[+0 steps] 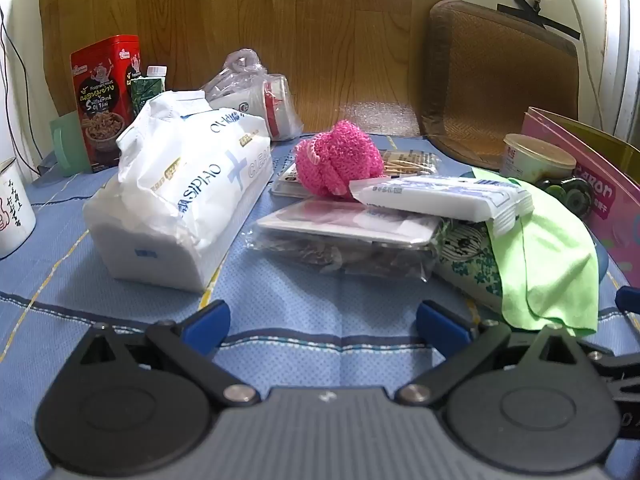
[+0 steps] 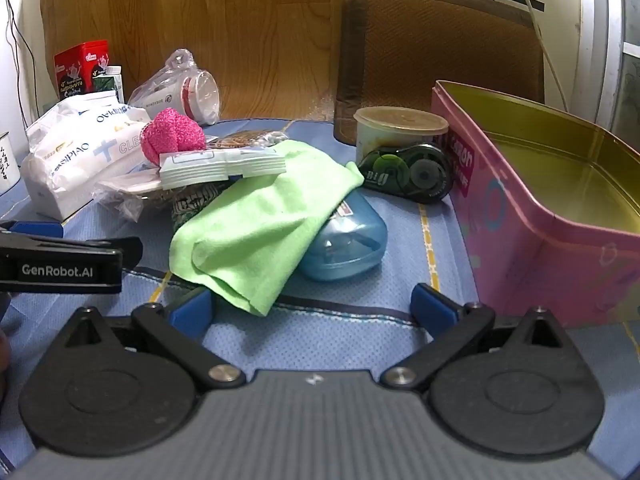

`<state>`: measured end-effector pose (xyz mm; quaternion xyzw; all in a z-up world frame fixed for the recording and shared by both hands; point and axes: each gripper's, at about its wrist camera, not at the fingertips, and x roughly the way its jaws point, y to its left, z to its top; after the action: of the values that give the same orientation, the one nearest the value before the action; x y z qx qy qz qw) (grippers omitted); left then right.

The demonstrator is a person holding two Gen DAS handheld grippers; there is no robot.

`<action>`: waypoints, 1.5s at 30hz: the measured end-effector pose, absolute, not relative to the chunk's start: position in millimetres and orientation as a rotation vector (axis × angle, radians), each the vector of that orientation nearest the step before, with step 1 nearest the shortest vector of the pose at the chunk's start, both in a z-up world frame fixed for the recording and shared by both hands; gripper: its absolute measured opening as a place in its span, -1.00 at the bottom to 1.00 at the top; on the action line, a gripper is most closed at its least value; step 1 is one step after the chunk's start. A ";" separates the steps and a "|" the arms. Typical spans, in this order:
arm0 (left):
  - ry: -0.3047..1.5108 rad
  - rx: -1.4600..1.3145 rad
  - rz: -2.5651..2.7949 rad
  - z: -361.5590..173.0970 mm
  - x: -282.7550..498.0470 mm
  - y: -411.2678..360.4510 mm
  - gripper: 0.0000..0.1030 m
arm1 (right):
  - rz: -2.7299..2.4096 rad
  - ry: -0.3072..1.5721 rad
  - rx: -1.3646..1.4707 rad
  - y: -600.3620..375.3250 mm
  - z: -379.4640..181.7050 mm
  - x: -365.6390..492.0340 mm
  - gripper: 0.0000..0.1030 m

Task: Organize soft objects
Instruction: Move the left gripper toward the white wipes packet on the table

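Left gripper [image 1: 323, 322]: jaws spread wide, nothing btwn them, only bare blue tablecloth [image 1: 304, 292] under and ahead. Right gripper [image 2: 312, 306]: also released, wide apart, empty; its left finger sits just beside the near hem of the green cloth [image 2: 256, 220], can't tell if touching.

Open room: a clear strip of cloth runs in front of both grippers. In the left view there's a lane btwn the white tissue pack [image 1: 180, 192] on the left and the clear plastic packet [image 1: 344, 256] in the middle. In the right view there's free cloth btwn the blue plastic case [image 2: 348, 240] and the pink tin [image 2: 552, 248], w/ the tin's near corner close to the right finger.

Mid pile: green cloth draped over the blue case and a patterned item, near hem hanging down to the tablecloth. A flat white wipes pack [image 2: 222, 166] lies on top, overhanging the clear packet and the cloth's far edge. Pink knitted scrubber [image 1: 338, 158] sits behind it, touching the pack's far side.

Pink tin stands open, gold inside, nothing visible in it. Green tape dispenser [image 2: 408, 174] and a lidded cup [image 2: 400, 128] sit against its far end.

Far: bagged white cup [image 1: 260, 96], red box [image 1: 106, 96], mug [image 1: 14, 208] at the left edge, wood panel [image 1: 280, 32] and a brown chair back [image 1: 500, 88].
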<state>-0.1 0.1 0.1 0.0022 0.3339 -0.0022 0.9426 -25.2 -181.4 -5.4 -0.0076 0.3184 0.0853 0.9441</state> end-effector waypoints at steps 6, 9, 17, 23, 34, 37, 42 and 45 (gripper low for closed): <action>0.683 0.008 -0.003 0.0 -0.2 0.0 0.99 | 0.182 0.653 -0.020 -182.8 -5.2 -24.4 1.00; 0.685 0.019 -0.013 0.0 -2.1 0.9 0.99 | 0.192 0.660 -0.023 -185.2 -4.7 -28.0 1.00; 0.688 0.036 -0.054 -2.5 -7.7 4.5 0.99 | 0.237 0.655 -0.039 -187.4 -4.7 -34.0 1.00; 0.599 -0.110 -0.126 6.2 -22.4 30.6 0.99 | 0.254 0.553 0.009 -200.6 5.4 -48.0 0.91; 0.570 -0.238 -0.090 7.8 -24.5 50.0 0.75 | 0.442 0.471 -0.206 -148.0 30.6 -5.1 0.24; 0.565 -0.255 -0.093 7.7 -24.4 52.9 0.75 | 0.469 0.437 -0.377 -130.1 24.0 -8.0 0.24; 0.557 -0.238 -0.101 8.9 -22.4 48.8 0.74 | 0.484 0.386 -0.501 -118.6 20.3 -5.5 -0.05; 0.545 -0.238 -0.111 9.3 -24.8 48.6 0.72 | 0.482 0.342 -0.533 -118.1 25.3 -14.0 -0.73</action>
<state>-24.8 48.6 9.3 -0.1174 0.2683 -0.0546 0.9546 -14.0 -118.1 25.3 -0.2598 0.1666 0.2347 0.9218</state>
